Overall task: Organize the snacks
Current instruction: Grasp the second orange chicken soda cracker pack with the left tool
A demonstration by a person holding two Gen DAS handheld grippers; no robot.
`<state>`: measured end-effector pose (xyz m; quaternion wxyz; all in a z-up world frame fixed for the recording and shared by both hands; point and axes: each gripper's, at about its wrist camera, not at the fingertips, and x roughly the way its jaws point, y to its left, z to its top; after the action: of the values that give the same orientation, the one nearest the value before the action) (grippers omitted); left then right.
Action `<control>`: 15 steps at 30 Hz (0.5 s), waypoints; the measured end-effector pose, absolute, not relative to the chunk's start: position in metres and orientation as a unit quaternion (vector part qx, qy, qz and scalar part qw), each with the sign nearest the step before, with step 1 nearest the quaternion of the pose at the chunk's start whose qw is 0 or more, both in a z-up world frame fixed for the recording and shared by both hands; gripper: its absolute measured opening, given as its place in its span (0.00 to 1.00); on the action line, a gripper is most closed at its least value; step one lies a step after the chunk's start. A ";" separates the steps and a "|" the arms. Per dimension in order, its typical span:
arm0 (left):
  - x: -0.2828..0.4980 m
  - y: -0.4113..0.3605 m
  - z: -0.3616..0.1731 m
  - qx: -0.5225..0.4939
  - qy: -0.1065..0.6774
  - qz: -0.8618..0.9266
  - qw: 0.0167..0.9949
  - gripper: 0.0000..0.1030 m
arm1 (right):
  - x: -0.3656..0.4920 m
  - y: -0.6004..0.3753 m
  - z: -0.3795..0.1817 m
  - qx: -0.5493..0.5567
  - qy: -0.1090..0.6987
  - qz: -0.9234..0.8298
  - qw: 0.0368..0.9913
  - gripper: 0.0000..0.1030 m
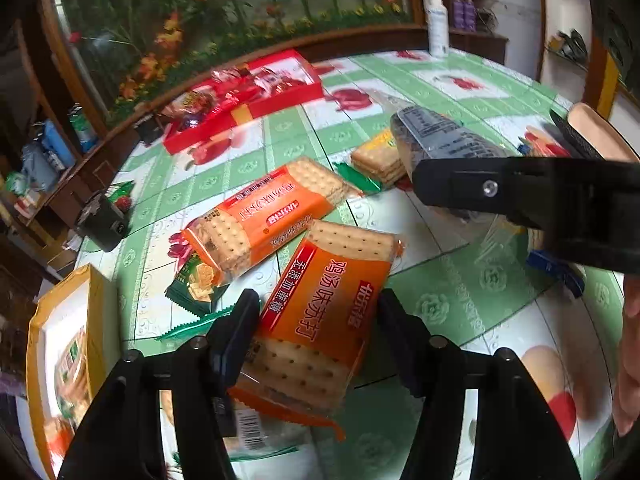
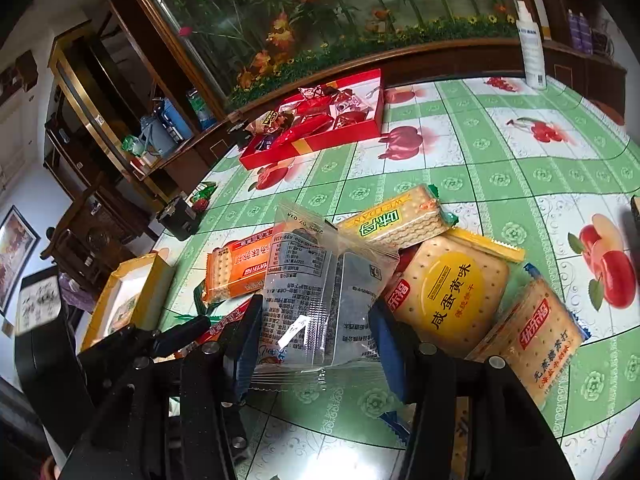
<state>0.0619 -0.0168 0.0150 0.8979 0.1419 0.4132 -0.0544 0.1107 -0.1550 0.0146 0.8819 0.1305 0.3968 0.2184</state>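
My left gripper (image 1: 316, 312) is shut on an orange cracker pack (image 1: 324, 312) and holds it above the table. A second orange cracker pack (image 1: 260, 216) lies behind it, over a small green packet (image 1: 196, 284). My right gripper (image 2: 316, 316) is shut on a clear packet with a printed label (image 2: 316, 292); it also shows in the left wrist view (image 1: 440, 140). Under it lie a yellow egg-yolk cracker pack (image 2: 448, 296), a yellow-green cracker pack (image 2: 396, 220) and a blue-edged cracker pack (image 2: 532, 332).
A red tray of wrapped candies (image 2: 320, 142) stands at the table's far side. A yellow box (image 1: 68, 344) sits at the left edge. A black object (image 1: 102, 222) and a white bottle (image 2: 530, 48) stand on the green fruit-pattern tablecloth (image 2: 500, 168).
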 end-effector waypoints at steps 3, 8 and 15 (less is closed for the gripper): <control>0.055 -0.024 0.015 0.137 0.384 -0.042 0.912 0.49 | 0.109 -0.153 0.016 0.123 0.393 0.214 0.886 0.55; 0.052 -0.032 0.014 0.121 0.367 -0.048 0.921 0.20 | 0.109 -0.154 0.018 0.116 0.385 0.202 0.893 0.55; 0.057 -0.024 0.013 0.107 0.372 -0.060 0.920 0.26 | 0.112 -0.150 0.015 0.109 0.392 0.199 0.892 0.55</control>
<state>0.0571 -0.0236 0.0126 0.9202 0.1065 0.3719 -0.0599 0.1122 -0.1504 0.0146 0.8917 0.1087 0.3918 0.1991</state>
